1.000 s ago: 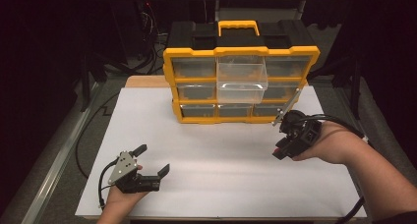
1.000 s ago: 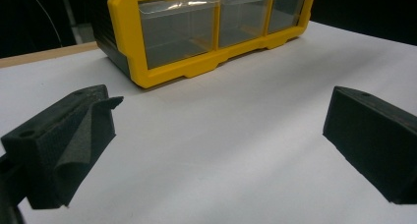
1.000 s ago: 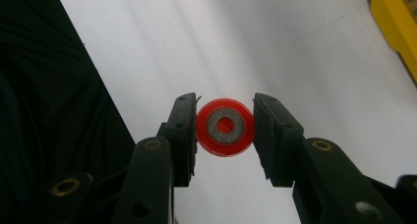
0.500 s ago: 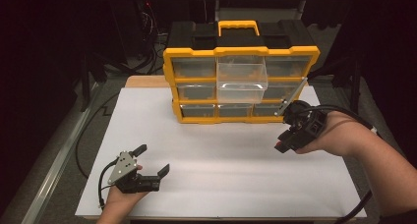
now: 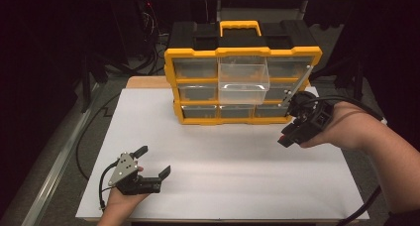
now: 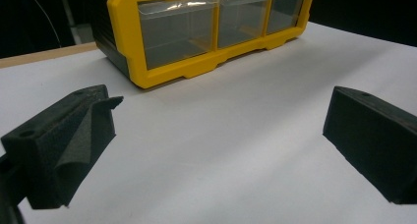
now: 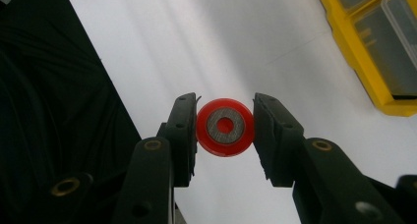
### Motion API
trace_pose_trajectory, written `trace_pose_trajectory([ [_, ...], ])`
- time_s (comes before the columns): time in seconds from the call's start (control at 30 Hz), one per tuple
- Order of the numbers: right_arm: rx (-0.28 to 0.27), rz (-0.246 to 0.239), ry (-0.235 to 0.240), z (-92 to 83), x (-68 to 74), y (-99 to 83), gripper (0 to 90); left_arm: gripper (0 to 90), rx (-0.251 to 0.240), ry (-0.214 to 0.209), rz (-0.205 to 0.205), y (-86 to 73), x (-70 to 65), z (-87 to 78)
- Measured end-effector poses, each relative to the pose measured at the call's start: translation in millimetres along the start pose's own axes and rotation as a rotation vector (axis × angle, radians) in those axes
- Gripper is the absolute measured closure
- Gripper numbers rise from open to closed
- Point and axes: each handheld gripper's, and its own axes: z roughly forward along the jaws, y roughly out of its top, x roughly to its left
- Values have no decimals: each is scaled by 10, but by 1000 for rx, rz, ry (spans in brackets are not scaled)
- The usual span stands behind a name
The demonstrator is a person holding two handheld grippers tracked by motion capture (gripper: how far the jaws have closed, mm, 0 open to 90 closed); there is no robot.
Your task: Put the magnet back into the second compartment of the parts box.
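One yellow and black drawer cabinet stands at the far side of the white table, with nine clear drawers in three rows of three. One drawer, the top middle drawer, is pulled out and looks empty; what the others hold cannot be told. Two claws are in play. The right claw holds one red disc with a grey ring face, above the table near the cabinet's right end. The left claw rests wide at the near left, holding nothing
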Motion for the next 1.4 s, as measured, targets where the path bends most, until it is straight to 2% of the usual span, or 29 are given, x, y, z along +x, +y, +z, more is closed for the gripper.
trace_pose_trajectory([
  [0.57,-10,-1,-22,-271,-4,131,643,3,11,-1,15,-4,-5,9],
  [1.17,5,-8,-53,-535,-6,275,643,3,9,-6,17,-2,-6,2],
  [1.4,3,-17,-48,-614,-8,371,643,3,9,-10,18,-3,-12,5],
])
